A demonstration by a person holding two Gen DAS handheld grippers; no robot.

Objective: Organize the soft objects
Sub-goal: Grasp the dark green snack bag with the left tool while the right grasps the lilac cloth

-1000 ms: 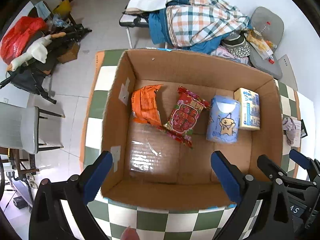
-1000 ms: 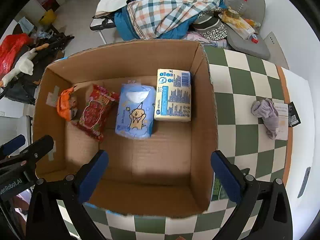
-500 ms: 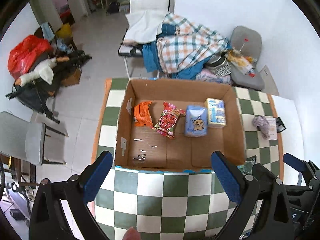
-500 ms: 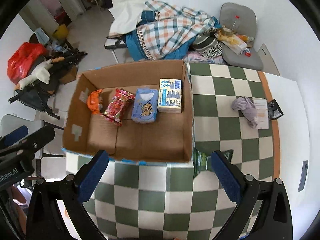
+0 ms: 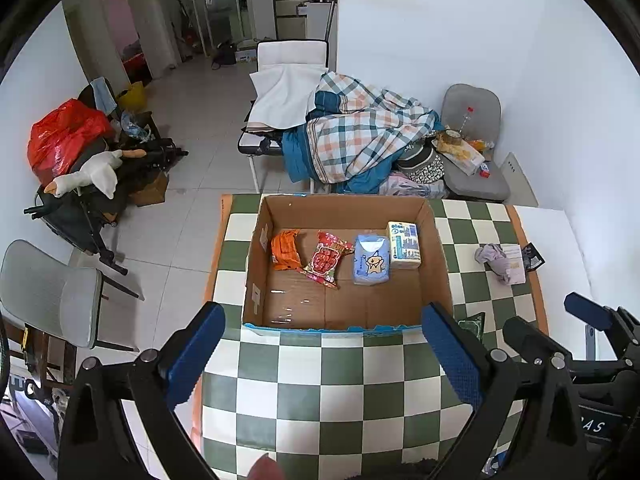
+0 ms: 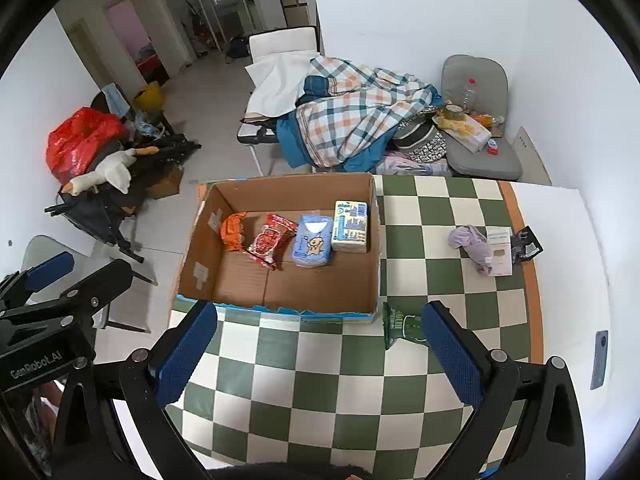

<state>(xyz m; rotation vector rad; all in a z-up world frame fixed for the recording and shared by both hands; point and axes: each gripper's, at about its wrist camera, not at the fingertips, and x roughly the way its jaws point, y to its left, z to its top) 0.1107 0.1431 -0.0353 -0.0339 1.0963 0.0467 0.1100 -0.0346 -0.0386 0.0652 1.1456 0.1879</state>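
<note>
A cardboard box point(image 5: 440, 268) point(image 6: 376, 256) stands on the checkered table. In it lie an orange packet point(image 5: 285, 249) point(image 6: 233, 231), a red snack packet point(image 5: 326, 258) point(image 6: 269, 240), a blue tissue pack point(image 5: 371, 259) point(image 6: 313, 240) and a white-blue tissue pack point(image 5: 404, 239) point(image 6: 351, 221). A green packet point(image 6: 400, 324) point(image 5: 472, 322) lies at the box's near right corner. A purple cloth point(image 5: 494, 258) point(image 6: 472, 242) lies to the right. My left gripper point(image 5: 320, 354) and right gripper point(image 6: 318, 354) are both open and empty, held high above the table's near side.
White paper point(image 6: 500, 250) and a black item point(image 6: 528, 242) lie beside the cloth. A phone point(image 6: 600, 354) lies at the right edge. Beyond the table stand a cot with plaid bedding point(image 5: 352, 136), a grey chair point(image 5: 472, 152) and floor clutter point(image 5: 88, 160).
Both grippers have risen and pulled back from just above the box. The whole table and room now show. Nothing in the box has moved.
</note>
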